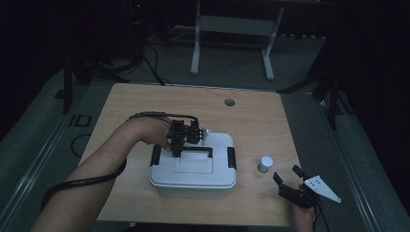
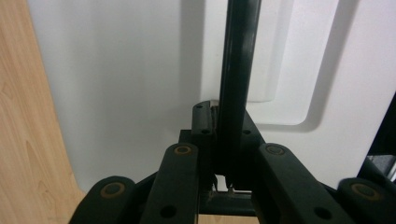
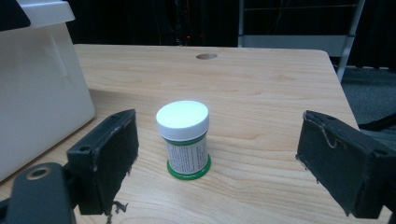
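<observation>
Right gripper sits nearest, low at the table's front right corner, jaws spread wide and holding nothing. Just ahead of it stands the little white-capped jar, upright on the wood with a green base, lined up between the pads in the right gripper view but not touched. Further in, the left gripper is clamped on the black carry handle of the white storage box mid-table. So I'd say we're at the handle-grab stage. Next move is probably a straight lift on that handle to raise the lid or box, while the right one closes in on the jar.
</observation>
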